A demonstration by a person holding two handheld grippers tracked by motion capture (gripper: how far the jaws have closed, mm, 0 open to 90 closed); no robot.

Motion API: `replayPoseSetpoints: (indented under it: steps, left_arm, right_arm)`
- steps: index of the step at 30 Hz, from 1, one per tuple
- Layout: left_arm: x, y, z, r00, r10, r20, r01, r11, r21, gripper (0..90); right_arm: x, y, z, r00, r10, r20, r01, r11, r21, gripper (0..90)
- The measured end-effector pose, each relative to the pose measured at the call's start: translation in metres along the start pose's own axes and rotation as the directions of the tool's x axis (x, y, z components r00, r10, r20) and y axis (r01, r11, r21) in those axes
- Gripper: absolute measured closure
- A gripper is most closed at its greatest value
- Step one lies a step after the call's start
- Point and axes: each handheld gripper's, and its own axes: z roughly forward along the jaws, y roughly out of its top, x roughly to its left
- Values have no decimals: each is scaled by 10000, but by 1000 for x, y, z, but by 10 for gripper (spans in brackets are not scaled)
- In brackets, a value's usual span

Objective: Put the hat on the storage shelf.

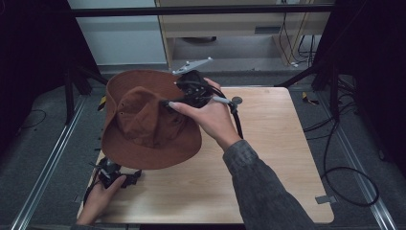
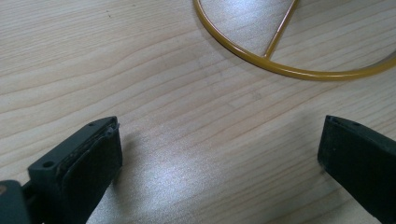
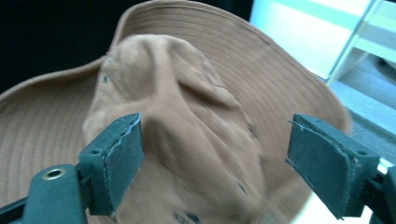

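Observation:
A brown wide-brimmed hat sits tilted, raised above the left part of the wooden table. My right gripper, held in a hand, is at the hat's right side by the crown. In the right gripper view its jaws stand open, with the dented crown just ahead and nothing pressed between the pads. My left gripper lies low under the hat's front brim. In the left gripper view it is open over bare wood, with a yellow metal ring beyond it.
Black cables loop on the floor to the right of the table. A light wooden cabinet stands behind it. Metal rails run along the floor on both sides. A yellow spoke crosses the ring.

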Motion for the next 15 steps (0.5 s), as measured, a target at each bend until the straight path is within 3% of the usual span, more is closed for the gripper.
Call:
replayPoseSetpoints:
  steps: [7, 15]
  left_arm:
    - [0, 0, 0, 10000, 13, -10, -13, 10000, -6, 0]
    - [-1, -1, 0, 10000, -83, -21, 83, 9999, -63, 0]
  right_arm:
    - [-21, -25, -30, 9975, 380, 591, -366, 9990, -245, 136]
    - [-42, -54, -53, 9928, 778, 914, -750, 9966, -337, 90]
